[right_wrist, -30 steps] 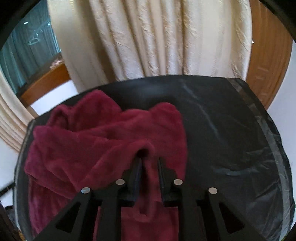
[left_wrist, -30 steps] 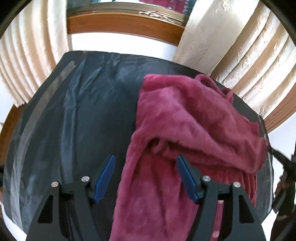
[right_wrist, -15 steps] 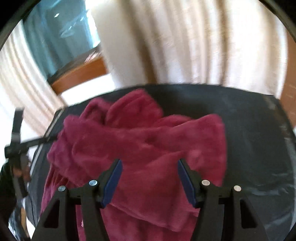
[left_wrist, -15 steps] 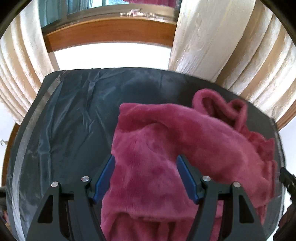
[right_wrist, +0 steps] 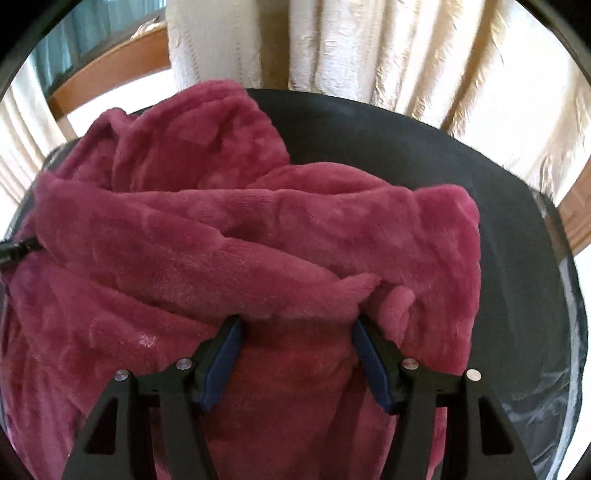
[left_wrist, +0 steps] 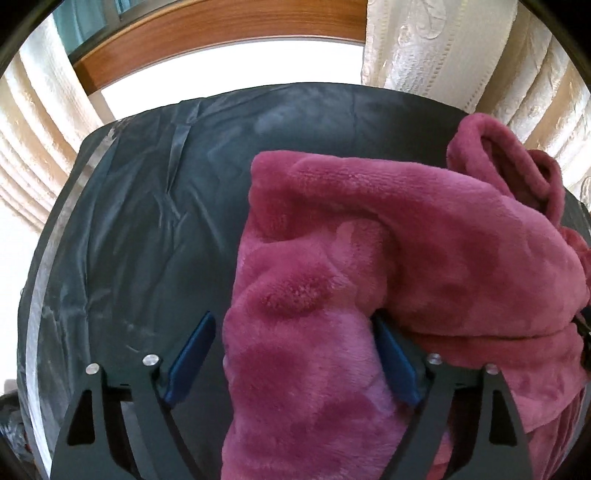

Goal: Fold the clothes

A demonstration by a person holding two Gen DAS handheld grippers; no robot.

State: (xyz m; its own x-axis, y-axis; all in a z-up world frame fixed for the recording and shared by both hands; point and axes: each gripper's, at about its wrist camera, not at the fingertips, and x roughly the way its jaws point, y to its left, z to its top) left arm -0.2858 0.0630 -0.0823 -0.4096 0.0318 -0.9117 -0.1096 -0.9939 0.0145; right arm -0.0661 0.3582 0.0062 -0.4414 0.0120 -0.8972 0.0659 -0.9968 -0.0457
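1. Left claw [left_wrist: 291,332] spread wide, blue pads apart, gripping nothing; pink fleece bulging up between the two fingers and pressing against the right-hand pad [left_wrist: 393,365].
2. Right claw [right_wrist: 295,328] likewise spread, fingers apart, a thick rolled fold of the same fleece lying across the tips and covering them.
3. Fleece garment [left_wrist: 388,266] heaped and crumpled on a dark, wrinkled table cover [left_wrist: 147,229]; bunched toward the right half in the left view, toward the left and middle in the right view [right_wrist: 221,236].
4. Left of the garment, in the left view only: a broad bare stretch of cover with creases and a pale shiny edge strip.
5. Behind the table: cream patterned curtains [left_wrist: 424,48] on both sides, a wooden window frame [left_wrist: 221,29] between them, bright white below it.
6. Right view only: a raised flap of fleece [right_wrist: 199,125] at the far edge, bare cover at the right [right_wrist: 517,277], and a thin black part [right_wrist: 18,251] poking in at the left edge, too cropped to identify.
7. Both views blocked low down by fleece; table beneath the claws hidden.
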